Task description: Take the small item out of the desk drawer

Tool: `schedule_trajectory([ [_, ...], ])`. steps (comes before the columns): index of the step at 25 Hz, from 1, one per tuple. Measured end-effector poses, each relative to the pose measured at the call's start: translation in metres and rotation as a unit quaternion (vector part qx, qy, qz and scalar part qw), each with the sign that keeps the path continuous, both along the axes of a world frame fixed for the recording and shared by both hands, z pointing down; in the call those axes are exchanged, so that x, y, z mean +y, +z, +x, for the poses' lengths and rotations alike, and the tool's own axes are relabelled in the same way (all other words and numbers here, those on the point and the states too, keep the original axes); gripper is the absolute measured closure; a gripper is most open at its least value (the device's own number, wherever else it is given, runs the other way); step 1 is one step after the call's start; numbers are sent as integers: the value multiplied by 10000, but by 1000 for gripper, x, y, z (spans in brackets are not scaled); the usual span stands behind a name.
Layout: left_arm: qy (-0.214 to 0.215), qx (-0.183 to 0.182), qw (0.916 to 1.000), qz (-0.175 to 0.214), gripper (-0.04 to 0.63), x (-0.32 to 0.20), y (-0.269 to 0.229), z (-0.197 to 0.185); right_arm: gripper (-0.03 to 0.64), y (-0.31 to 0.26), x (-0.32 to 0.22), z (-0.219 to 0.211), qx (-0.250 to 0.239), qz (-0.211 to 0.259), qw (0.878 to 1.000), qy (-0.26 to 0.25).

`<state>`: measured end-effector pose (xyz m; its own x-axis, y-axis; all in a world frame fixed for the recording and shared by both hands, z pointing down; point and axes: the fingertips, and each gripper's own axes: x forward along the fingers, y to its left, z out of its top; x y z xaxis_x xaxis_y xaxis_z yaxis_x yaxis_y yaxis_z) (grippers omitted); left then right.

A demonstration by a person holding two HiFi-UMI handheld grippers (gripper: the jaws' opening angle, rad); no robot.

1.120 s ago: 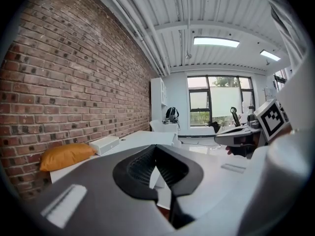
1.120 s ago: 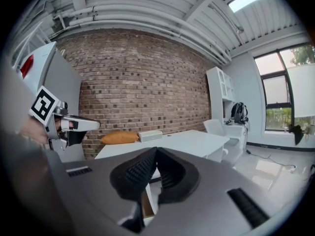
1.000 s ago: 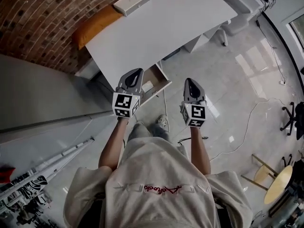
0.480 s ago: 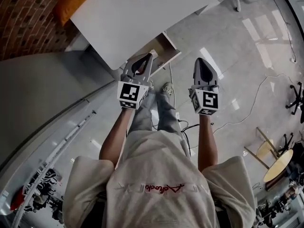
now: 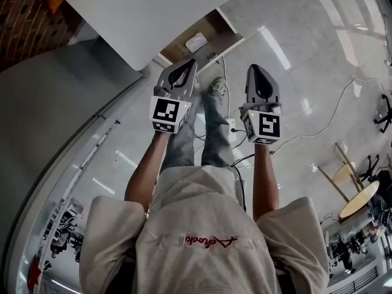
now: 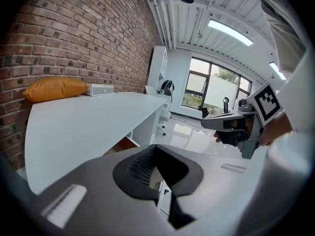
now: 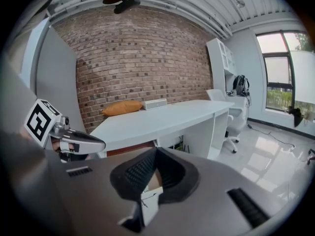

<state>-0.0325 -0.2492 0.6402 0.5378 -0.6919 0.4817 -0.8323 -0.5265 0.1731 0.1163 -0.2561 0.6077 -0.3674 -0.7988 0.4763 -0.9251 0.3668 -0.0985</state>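
Note:
The white desk (image 5: 141, 11) has its drawer (image 5: 215, 32) pulled open, showing a wooden inside. A small white item (image 5: 196, 41) lies in the drawer. My left gripper (image 5: 191, 61) hangs shut and empty just short of the drawer's front. My right gripper (image 5: 253, 67) is beside it over the floor, also shut with nothing between its jaws. In the left gripper view the jaws (image 6: 155, 146) meet below the desk top (image 6: 83, 117). In the right gripper view the jaws (image 7: 156, 149) point at the desk (image 7: 157, 117).
An orange cushion (image 7: 122, 107) and a white box (image 7: 155, 103) lie at the desk's far end by the brick wall. A grey partition (image 5: 55, 103) stands to the left. Cables and a power strip (image 5: 231, 127) lie by the person's feet. An office chair (image 7: 231, 117) stands right of the desk.
The head view has swung down and back, so the desk and open drawer have slid toward the top edge. Both grippers stay shut side by side, now a little short of the drawer.

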Motion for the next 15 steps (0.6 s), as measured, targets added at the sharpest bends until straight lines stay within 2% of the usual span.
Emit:
schedule_trajectory([
  [10, 110, -243, 9987, -444, 588, 10, 84, -8, 606, 58, 24, 18, 153, -280, 9995, 46],
  [15, 343, -631, 9963, -481, 588, -10, 103, -2, 606, 71, 28, 20, 117, -523, 9985, 57],
])
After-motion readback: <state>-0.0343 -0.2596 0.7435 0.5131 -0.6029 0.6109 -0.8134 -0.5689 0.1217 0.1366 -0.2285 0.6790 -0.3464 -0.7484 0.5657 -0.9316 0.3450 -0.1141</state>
